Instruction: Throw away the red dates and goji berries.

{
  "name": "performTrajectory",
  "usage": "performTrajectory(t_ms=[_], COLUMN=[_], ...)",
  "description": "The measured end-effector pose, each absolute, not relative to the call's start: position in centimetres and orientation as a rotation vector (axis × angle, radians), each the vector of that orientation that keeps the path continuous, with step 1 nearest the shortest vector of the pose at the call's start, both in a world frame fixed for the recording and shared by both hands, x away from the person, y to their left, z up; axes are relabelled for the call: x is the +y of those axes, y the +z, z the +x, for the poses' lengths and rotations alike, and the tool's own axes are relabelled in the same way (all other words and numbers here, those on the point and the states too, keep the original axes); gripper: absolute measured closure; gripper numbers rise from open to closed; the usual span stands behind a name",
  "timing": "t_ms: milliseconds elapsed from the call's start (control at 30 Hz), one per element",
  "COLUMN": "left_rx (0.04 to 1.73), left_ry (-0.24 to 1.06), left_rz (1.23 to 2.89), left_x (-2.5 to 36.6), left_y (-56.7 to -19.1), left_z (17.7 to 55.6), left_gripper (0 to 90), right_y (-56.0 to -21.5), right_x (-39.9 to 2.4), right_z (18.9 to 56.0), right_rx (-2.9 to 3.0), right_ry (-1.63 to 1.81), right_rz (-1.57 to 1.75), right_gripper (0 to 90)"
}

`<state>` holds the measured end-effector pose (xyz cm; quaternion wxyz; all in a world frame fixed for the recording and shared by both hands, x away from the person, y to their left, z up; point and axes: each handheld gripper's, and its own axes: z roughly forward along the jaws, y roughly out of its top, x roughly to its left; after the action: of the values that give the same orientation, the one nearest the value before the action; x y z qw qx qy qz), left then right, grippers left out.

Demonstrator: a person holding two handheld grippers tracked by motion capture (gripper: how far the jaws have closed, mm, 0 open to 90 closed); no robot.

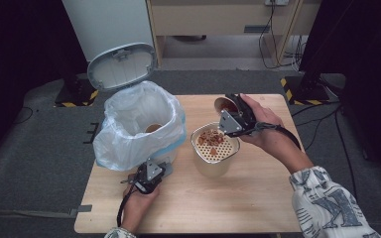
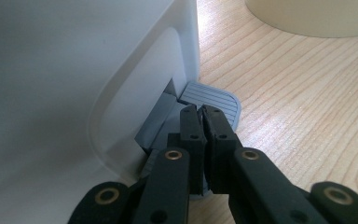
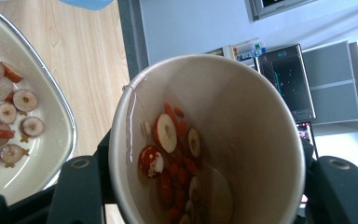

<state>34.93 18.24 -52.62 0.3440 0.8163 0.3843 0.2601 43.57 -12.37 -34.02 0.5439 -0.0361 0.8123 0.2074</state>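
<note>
- Wooden table [image 1: 258, 198] carries a lidded-open bin [image 1: 139, 124] and strainer pot [image 1: 213, 148].
- Left gripper [image 2: 200, 116], jaws pressed together, presses the pedal [image 2: 214, 100].
- Right gripper [image 1: 233, 111] pinches a tilted paper cup [image 3: 242, 140]; emptying the clinging fruit slices [image 3: 165, 133] looks next.

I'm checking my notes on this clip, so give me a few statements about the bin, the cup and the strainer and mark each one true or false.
1. The pedal bin's lid stands open. True.
2. The left gripper presses the bin's grey pedal with jaws together. True.
3. The right gripper holds an empty paper cup. False: sliced dried fruit and wet residue cling inside it.
4. The strainer basket on the cream container holds nothing. False: fruit slices lie on it.
5. A white plastic bag lines the bin. True.
6. The cup is upright on the table. False: it is tipped and held off the table.
</note>
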Motion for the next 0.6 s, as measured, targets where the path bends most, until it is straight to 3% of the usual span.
performTrajectory(t_ms=[600], left_rx=[0.996], left_ry=[0.675], left_rz=[2.122], left_x=[18.3], left_y=[-52.6], left_z=[34.9], left_gripper=[86.4], right_y=[-32.8], right_x=[-12.0], right_z=[43.1], right_rx=[1.874], right_ry=[0.386], right_rz=[-0.17], right_gripper=[38.0])
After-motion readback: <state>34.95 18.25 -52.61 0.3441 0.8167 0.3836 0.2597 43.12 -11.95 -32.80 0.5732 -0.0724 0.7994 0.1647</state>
